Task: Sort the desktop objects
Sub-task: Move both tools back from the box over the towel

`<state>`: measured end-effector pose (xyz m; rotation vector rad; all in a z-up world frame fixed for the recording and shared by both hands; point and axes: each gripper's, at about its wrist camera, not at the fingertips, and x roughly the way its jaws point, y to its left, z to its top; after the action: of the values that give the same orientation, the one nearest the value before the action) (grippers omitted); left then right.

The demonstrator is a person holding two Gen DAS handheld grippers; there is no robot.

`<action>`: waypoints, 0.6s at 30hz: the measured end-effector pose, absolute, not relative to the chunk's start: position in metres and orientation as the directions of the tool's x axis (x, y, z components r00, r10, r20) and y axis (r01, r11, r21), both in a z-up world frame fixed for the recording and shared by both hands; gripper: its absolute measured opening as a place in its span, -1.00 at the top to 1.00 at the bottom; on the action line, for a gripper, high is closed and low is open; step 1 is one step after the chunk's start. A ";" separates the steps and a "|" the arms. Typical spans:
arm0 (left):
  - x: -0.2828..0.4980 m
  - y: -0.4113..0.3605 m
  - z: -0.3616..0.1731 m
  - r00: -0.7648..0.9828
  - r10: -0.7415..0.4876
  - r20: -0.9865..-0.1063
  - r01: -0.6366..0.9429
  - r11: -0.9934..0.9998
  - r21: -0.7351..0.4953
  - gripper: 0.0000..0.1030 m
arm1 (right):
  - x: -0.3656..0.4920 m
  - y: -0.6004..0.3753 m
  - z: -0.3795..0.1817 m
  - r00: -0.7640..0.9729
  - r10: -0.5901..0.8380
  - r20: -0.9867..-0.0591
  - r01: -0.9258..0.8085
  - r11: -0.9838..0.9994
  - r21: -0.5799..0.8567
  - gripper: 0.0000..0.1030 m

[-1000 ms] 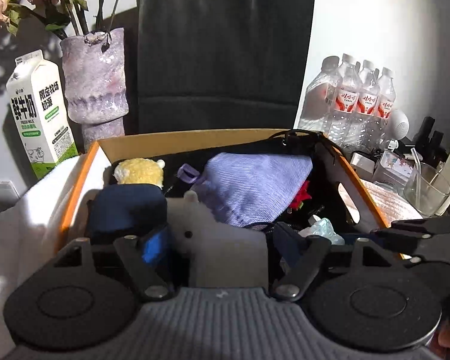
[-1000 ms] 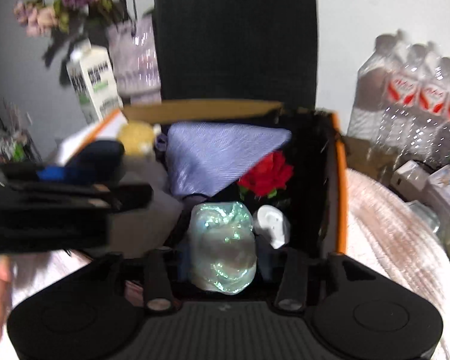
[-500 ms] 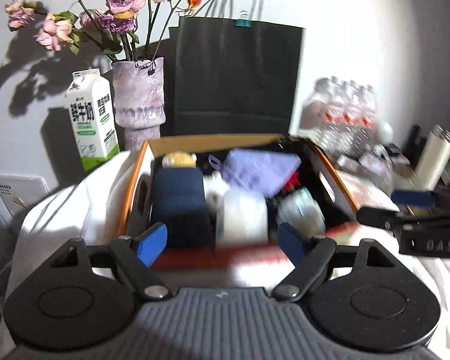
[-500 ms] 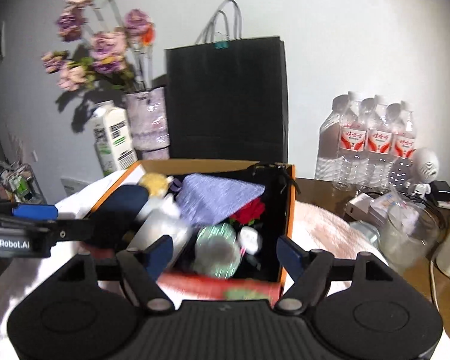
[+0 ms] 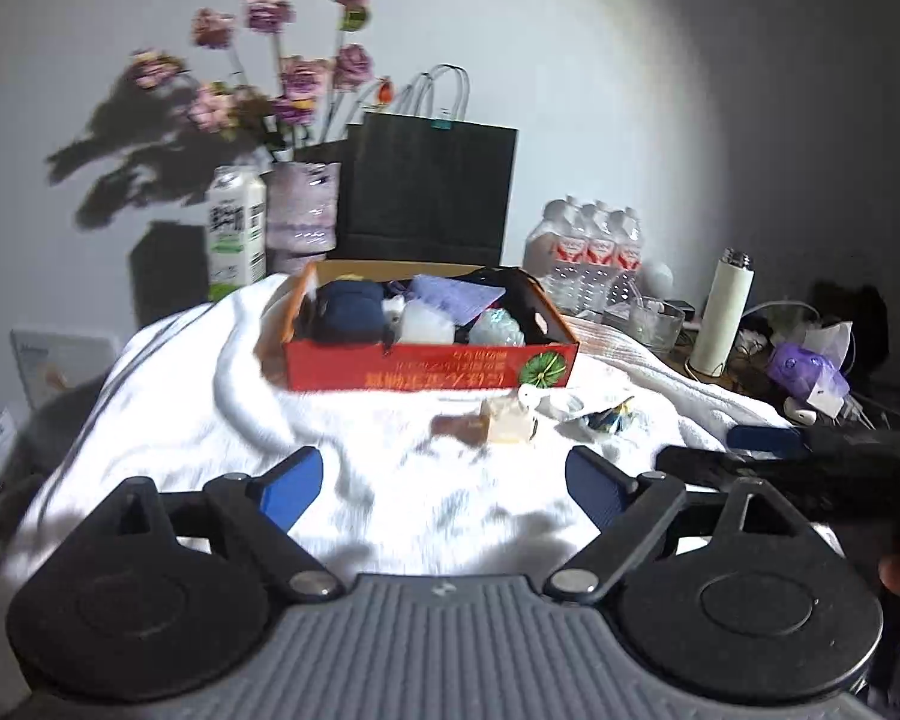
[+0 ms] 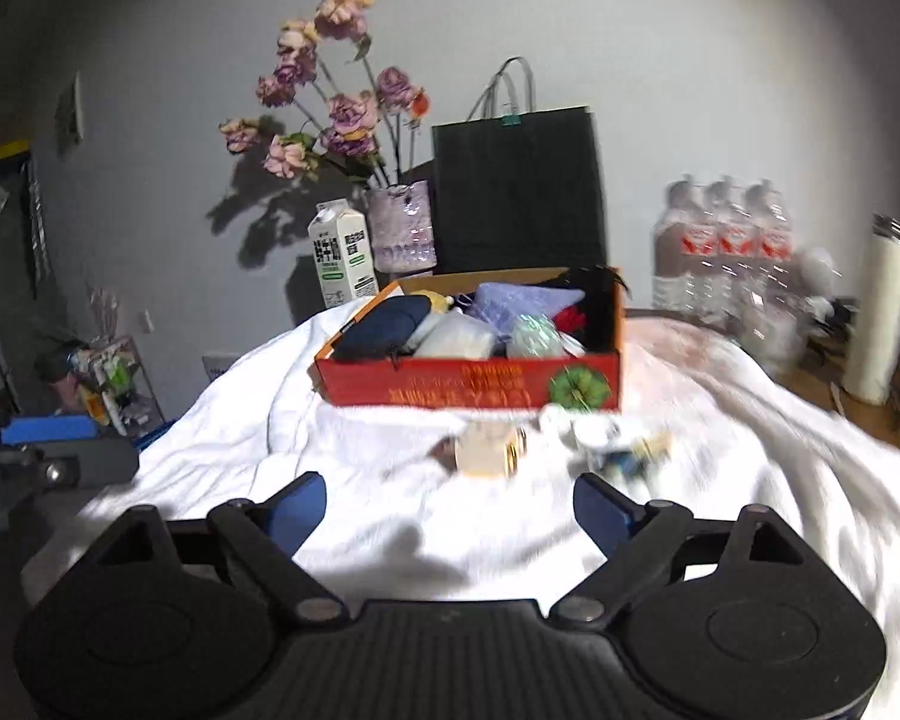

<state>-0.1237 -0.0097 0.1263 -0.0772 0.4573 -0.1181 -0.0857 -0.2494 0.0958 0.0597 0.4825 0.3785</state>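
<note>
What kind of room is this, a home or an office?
Probably a lived-in home desk or table: a vase of dried flowers, a milk carton, and a red cardboard box on a white cloth.

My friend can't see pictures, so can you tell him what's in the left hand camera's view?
A red box full of soft things sits on a white cloth, with a few small items lying loose in front of it. The left gripper is empty, its jaws opening. Flowers, a milk carton and a black bag stand behind.

Red cardboard box (image 5: 432, 369) full of items, small trinkets (image 5: 510, 420) just before it.
</note>
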 end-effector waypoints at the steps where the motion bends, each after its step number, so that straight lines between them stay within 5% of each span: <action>1: -0.132 -0.012 0.119 0.895 -0.122 -0.429 0.090 0.991 -0.094 -0.75 | -0.099 -0.251 0.090 0.834 0.335 -0.438 -0.319 0.941 0.113 -0.75; 8: -0.139 -0.023 0.070 0.849 -0.101 -0.519 0.058 0.993 -0.099 -0.74 | -0.135 -0.254 0.051 0.841 0.254 -0.477 -0.255 0.965 0.064 -0.75; 18: -0.103 -0.037 0.057 0.834 -0.124 -0.537 0.083 0.992 -0.100 -0.74 | -0.110 -0.263 0.047 0.865 0.236 -0.443 -0.224 0.971 0.080 -0.74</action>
<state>-0.1026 -0.0372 0.0575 -0.0731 0.5740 -0.1101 -0.1102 -0.2630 0.0472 0.0266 0.4671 0.2409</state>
